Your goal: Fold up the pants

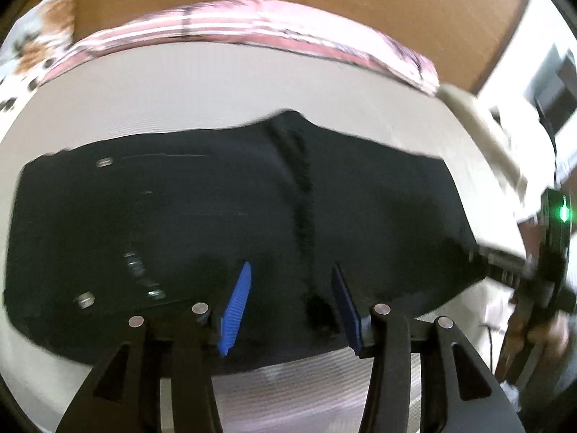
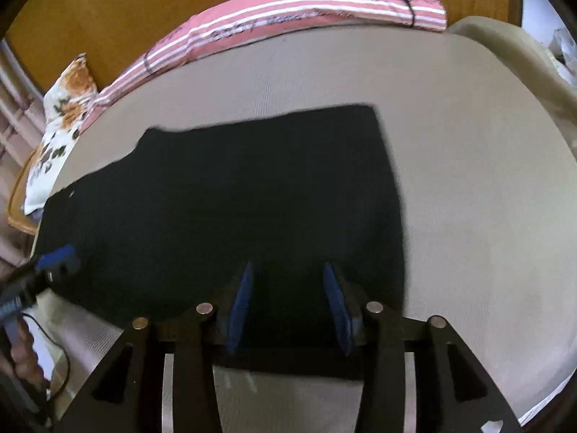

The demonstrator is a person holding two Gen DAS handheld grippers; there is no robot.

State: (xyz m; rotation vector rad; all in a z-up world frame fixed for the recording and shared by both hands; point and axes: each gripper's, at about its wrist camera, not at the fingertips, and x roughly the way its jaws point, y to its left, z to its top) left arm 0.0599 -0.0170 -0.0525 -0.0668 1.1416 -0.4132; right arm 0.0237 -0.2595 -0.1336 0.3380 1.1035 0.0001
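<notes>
A pale grey mattress [image 2: 468,195] filled both views. The folded black pants [image 1: 216,209] lay flat across the frame's middle, their metal buttons [image 1: 140,270] at lower left. A pink striped blanket [image 2: 306,11] ran along the top. At bottom centre, the left gripper [image 1: 290,306] and right gripper [image 2: 288,306] stood apart over the cloth, clamping nothing.

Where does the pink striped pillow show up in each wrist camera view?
Left wrist view: pink striped pillow arcs across the top, above the black pants.
Right wrist view: pillow runs along the top, from the left to the upper right.
Shared landmark: the floral pillow at its left end.
</notes>
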